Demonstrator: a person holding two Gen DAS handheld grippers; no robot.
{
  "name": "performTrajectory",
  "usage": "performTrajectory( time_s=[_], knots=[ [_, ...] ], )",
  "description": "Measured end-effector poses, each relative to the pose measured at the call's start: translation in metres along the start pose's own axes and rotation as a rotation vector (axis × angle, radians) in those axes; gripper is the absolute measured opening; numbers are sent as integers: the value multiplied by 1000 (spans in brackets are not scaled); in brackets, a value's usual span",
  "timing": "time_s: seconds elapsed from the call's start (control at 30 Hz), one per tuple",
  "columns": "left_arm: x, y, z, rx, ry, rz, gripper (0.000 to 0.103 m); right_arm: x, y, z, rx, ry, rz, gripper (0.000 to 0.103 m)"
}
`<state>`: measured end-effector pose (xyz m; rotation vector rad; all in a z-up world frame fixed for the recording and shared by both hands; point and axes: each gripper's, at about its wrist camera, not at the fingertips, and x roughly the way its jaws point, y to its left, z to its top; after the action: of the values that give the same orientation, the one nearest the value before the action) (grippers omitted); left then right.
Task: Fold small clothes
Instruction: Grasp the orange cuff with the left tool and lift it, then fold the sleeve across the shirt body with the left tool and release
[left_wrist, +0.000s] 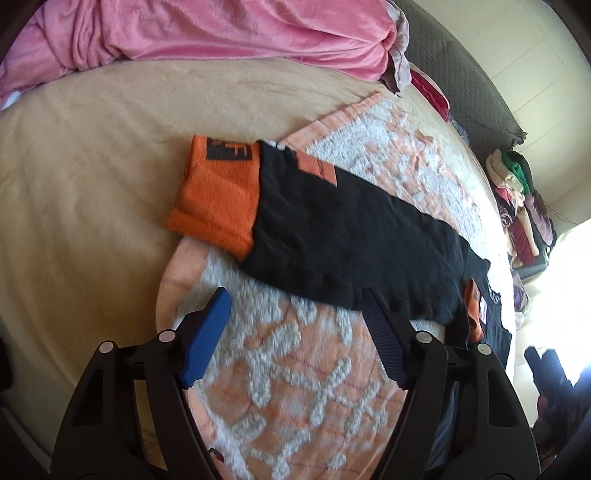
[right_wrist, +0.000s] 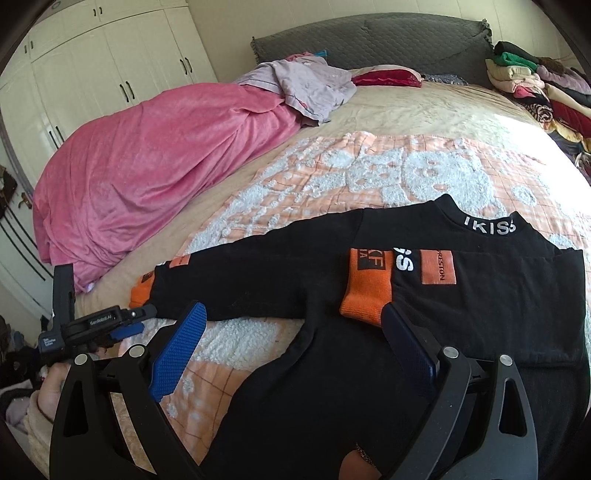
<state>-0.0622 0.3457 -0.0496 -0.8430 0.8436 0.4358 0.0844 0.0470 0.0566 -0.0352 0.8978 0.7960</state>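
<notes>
Two claws hung spread and empty over a black sweater (right_wrist: 461, 295) lying flat on an orange-and-white blanket (right_wrist: 332, 166) on the bed (left_wrist: 92, 147): the left claw (left_wrist: 295, 317) near its outstretched orange-cuffed sleeve (left_wrist: 218, 199), the right claw (right_wrist: 291, 325) above its body

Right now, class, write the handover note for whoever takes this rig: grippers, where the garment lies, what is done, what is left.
Left gripper: open, nothing between the jaws, by the lower edge of the outstretched sleeve.
Right gripper: open, empty, over the sweater body.
Sweater lies flat on the orange towel on the bed, collar away from the right wrist camera.
Done: one sleeve folded across the chest, its cuff on the front.
Left: fold in the outstretched sleeve, then fold the body.
</notes>
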Motion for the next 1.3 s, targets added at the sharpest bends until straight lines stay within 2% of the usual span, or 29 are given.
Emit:
performTrajectory(
  time_s=[0.33,0.4,0.43,0.47,0.53,0.73,1.1,1.3],
  knots=[
    [29,-8,32,7,-35,103,60,6,-11,-7,39,10,-14,95],
    [32,-13,38,38,-50,157,41,3,-16,-8,56,5,-17,95],
    [32,-15,40,54,-63,181,28,2,-18,-9,63,3,-14,95],
    [32,-15,42,61,-72,194,21,1,-21,-9,71,1,-9,95],
    [29,-15,45,53,-83,175,13,-3,-25,-11,86,-6,-9,95],
    [4,-32,42,87,-158,113,10,-14,-39,-15,118,-22,-22,95],
    [-51,-113,31,239,-294,-21,9,-41,-71,-23,207,-69,-36,95],
    [-59,-163,17,333,-300,-102,9,-60,-92,-30,253,-108,-55,95]
  ],
)
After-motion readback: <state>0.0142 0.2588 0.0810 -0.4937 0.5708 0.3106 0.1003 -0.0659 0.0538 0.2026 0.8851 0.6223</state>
